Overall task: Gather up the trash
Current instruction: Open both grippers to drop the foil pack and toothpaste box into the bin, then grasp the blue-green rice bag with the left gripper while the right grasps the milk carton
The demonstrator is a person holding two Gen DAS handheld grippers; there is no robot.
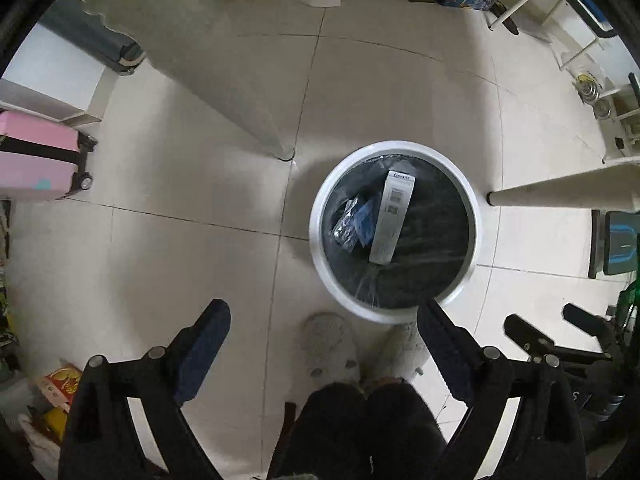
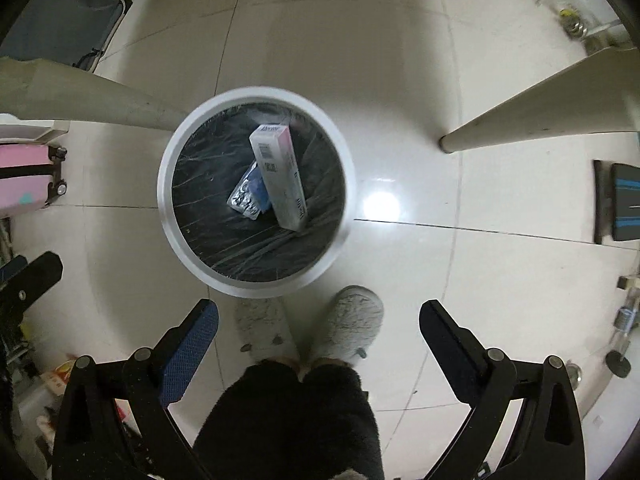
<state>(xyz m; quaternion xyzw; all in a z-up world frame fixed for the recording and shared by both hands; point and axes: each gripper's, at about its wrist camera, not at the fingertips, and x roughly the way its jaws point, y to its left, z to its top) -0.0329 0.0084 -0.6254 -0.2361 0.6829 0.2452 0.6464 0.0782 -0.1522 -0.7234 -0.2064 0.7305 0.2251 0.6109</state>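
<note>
Round white plastic trash bin with black liner point(image 2: 256, 284): sitting ahead of right gripper point(image 2: 319, 320), slightly leftward. White rectangular carton point(image 2: 280, 178) lying inside, long axis running fore-aft. Left gripper point(image 1: 323, 320): bin lying ahead-right. Both fingers gaping wide, holding nothing.

Black fuzzy trousers point(image 2: 288, 412), grey fluffy slippers point(image 2: 352, 328), black grippers point(image 2: 319, 322)

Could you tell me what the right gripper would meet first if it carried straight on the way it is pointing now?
Probably the bare floor tile beside the white bin: the right gripper, jaws open and empty, points straight down, and nothing shows in between.
</note>
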